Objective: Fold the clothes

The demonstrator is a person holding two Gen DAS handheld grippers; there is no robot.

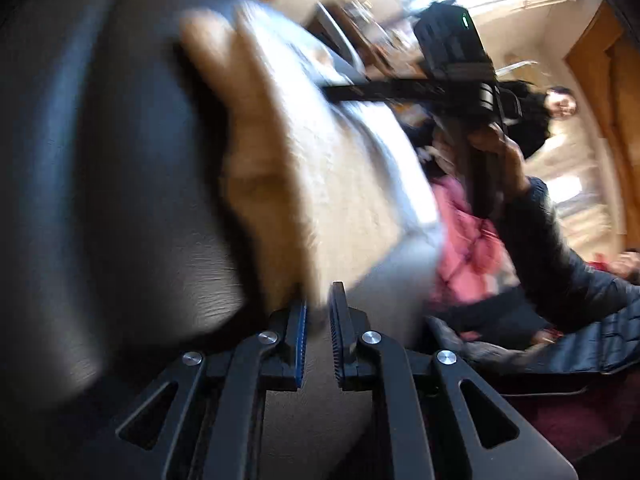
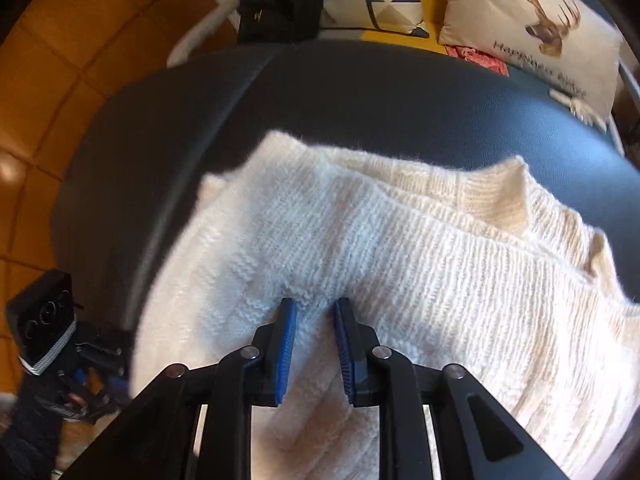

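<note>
smooth dark leather cushion [image 2: 360, 92] under a ribbed cream knit sweater [image 2: 400, 240]; both grippers' fingers narrowly apart, holding nothing.

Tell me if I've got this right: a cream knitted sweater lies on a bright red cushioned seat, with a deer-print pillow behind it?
Not quite. The seat is dark, close to black with a bluish sheen, not bright red; the right wrist view shows it clearly. The rest holds: the cream knitted sweater lies on it, and the deer-print pillow sits behind.
</note>
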